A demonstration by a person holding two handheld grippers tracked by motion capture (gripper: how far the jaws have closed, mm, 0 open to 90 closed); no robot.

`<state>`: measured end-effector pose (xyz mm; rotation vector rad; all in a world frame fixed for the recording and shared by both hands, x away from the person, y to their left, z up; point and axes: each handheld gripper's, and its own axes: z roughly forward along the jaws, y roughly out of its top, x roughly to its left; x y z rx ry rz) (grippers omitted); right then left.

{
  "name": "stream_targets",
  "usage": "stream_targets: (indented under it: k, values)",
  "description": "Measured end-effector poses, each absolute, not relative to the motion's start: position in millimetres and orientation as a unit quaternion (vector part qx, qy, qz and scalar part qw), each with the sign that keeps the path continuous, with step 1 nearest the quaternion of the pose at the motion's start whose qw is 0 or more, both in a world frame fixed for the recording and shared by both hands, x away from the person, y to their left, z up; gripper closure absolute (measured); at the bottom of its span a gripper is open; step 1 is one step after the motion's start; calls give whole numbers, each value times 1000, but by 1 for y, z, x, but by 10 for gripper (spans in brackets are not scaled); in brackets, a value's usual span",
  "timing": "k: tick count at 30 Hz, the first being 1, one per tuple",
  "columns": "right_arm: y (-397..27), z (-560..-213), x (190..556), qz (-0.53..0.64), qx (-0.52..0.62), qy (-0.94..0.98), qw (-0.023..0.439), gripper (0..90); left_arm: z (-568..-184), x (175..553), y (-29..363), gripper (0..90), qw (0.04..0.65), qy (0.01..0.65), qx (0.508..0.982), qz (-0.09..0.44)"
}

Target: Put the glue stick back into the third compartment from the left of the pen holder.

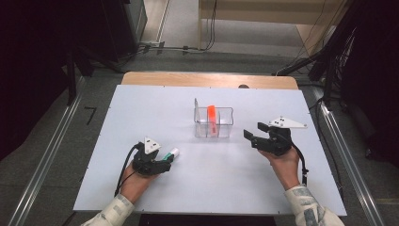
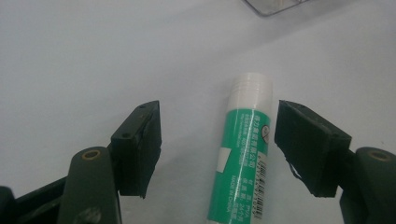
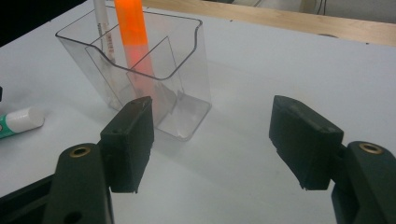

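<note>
1. Glue stick (image 2: 243,154), green-labelled with a white cap, lies flat on the white table (image 1: 226,183), towards my left near side.
2. My left gripper (image 1: 162,165) sits low over it, with the stick lying between the jaws.
3. In the left gripper view the stick runs lengthwise up the gap, its cap pointing away from me; it lies closer to the jaw on that view's right, with a thin strip of table visible between them, and well off the other jaw. These jaws are open and pressing on nothing.
4. My right gripper (image 1: 254,136) is held to the right of a clear plastic organiser (image 1: 214,123), well apart from the glue stick, its jaws spread wide with nothing between them.
5. The organiser stands upright near the table's middle, divided into compartments; an orange marker (image 3: 133,37) and a white pen (image 3: 103,28) stand in it.
</note>
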<state>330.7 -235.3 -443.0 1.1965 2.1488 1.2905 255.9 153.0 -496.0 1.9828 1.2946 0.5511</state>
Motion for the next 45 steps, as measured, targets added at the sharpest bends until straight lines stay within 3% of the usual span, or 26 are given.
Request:
stream_targets:
  k: [45]
  values:
    - [-234,-446,331,453,425,763,178,293,-506,247,148,392,312,479,797,195]
